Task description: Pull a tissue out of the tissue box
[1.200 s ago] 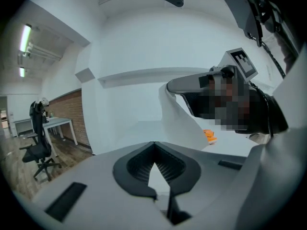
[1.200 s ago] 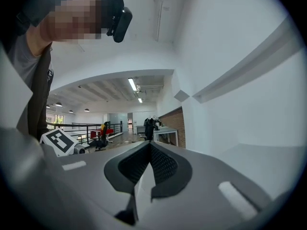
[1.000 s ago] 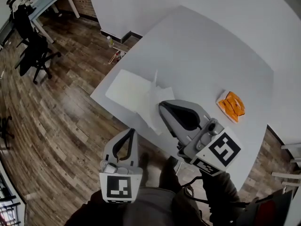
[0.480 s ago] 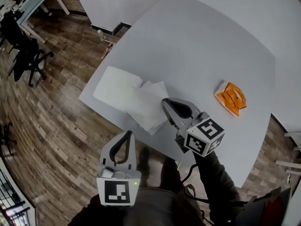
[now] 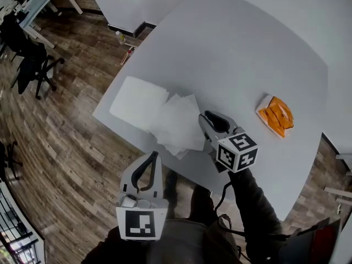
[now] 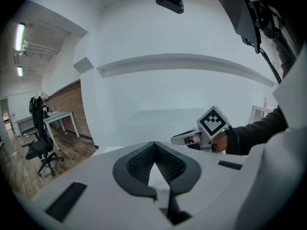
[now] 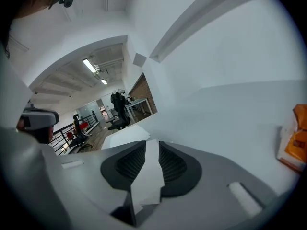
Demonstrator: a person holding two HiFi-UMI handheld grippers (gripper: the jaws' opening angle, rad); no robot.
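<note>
Right gripper [image 7: 152, 145] jaws have just been opening, tissue [image 7: 146, 176] slack between them. It may snag and drag off the stack [image 5: 179, 126], well apart from tissue box [image 5: 276, 116]. Left gripper [image 6: 154, 143] jaws closed, empty.

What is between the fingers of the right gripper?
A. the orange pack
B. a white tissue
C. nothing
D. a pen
B: the right gripper view shows a white tissue between the fingers of the right gripper, whose jaws have just been opening; the orange pack lies apart.
</note>
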